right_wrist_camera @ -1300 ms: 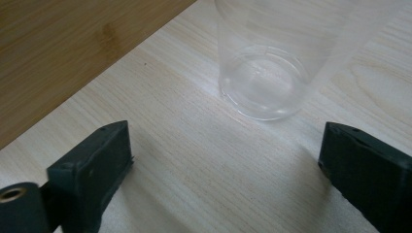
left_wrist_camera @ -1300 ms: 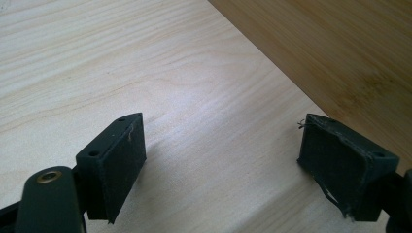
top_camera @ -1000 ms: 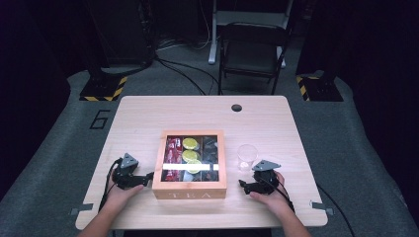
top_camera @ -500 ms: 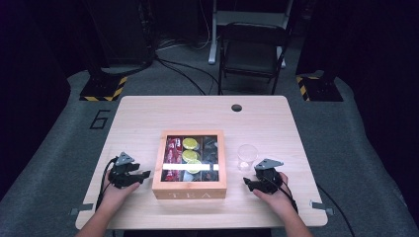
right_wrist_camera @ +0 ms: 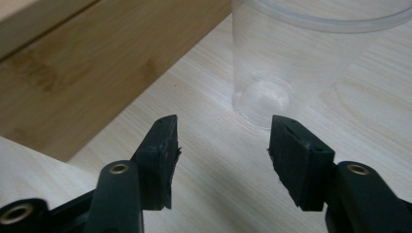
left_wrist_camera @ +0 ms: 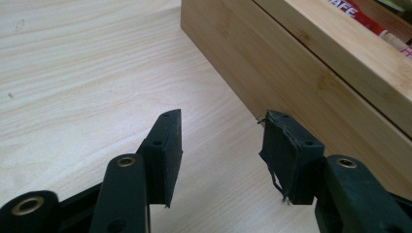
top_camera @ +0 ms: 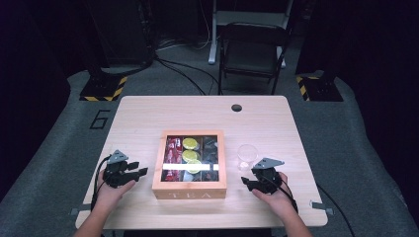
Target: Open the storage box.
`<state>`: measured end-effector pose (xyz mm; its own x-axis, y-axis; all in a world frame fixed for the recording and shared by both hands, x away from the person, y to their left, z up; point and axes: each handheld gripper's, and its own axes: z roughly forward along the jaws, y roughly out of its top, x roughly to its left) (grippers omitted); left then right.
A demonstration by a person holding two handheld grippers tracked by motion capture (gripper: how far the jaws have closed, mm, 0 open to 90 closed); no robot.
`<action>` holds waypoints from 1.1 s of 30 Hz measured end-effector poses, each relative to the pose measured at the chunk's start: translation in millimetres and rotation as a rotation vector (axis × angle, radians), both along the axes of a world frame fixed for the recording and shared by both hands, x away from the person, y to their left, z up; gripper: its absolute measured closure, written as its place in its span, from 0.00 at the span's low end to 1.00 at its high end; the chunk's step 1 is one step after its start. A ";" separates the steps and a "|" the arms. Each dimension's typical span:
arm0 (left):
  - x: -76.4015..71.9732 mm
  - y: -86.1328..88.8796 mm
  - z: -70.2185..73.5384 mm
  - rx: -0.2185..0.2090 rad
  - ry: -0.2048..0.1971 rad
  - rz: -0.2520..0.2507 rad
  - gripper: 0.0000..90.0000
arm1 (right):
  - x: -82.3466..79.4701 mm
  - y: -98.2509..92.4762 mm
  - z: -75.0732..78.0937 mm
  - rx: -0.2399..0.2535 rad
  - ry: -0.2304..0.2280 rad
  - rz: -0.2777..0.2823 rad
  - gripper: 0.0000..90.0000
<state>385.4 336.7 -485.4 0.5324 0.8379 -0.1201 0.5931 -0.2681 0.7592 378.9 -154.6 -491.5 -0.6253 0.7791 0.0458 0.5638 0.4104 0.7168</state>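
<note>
Currently both grippers sit low over the table [top_camera: 148, 111], one at each side of the wooden tea box [top_camera: 189, 190], nothing held.

L gripper [top_camera: 141, 173]: jaws part-spread, having just been closing; gap betw. pads is bare tabletop. Left gripper view: box side wall [left_wrist_camera: 311, 73] runs diagonally ahead and to the right of the jaws, just beyond the right-hand pad [left_wrist_camera: 286, 155]; whether that pad touches the wood can't be told. Left-hand pad [left_wrist_camera: 167, 145] well clear of the box. Tips point toward the box's left face.

R gripper [top_camera: 247, 181]: jaws part-spread, also just been closing; nothing betw. pads. Right gripper view: clear plastic cup [right_wrist_camera: 311, 58] stands upright directly ahead of the tips, slightly toward the right-hand jaw, near but apart. Box wall [right_wrist_camera: 97, 68] lies ahead-left of the left-hand jaw, apart from it.

High view: cup [top_camera: 246, 155] just beyond the R gripper, beside the box's right face. Box lid has a glass window; red, yellow and dark packets visible in compartments underneath. "TEA" lettering on the front face, nearest the person.
</note>
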 end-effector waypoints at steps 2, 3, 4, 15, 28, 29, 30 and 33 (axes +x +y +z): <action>-0.3 -0.9 1.3 0.008 -0.010 -0.004 0.57 | -0.2 0.2 1.7 0.024 0.001 0.004 0.52; -1.1 -2.2 3.7 0.017 -0.011 -0.012 0.57 | -0.2 0.2 1.7 0.024 0.001 0.004 0.52; -1.7 -3.8 4.6 0.016 -0.018 -0.016 0.58 | -1.2 0.3 4.3 0.023 0.010 0.010 0.52; -10.4 -11.1 14.1 0.024 -0.032 -0.056 0.62 | -3.4 -3.6 23.8 0.049 -0.019 0.015 0.55; -12.6 -11.3 17.0 0.002 -0.043 -0.051 0.64 | -27.2 17.9 48.8 0.041 -0.083 0.086 0.64; -12.6 -11.3 17.0 0.002 -0.043 -0.051 0.64 | -28.6 19.2 48.0 0.046 -0.085 0.091 0.64; -12.9 -10.2 17.9 -0.002 -0.040 -0.052 0.64 | -30.8 20.5 47.2 0.048 -0.081 0.101 0.65; -12.7 -9.6 18.3 0.002 -0.044 -0.052 0.65 | -36.1 23.7 44.8 0.051 -0.082 0.135 0.67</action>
<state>372.8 327.1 -467.1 0.5802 0.8090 -0.0942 0.5441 -0.2989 0.7840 342.8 -130.9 -446.7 -0.7273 0.6858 0.0273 0.4447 0.4406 0.7798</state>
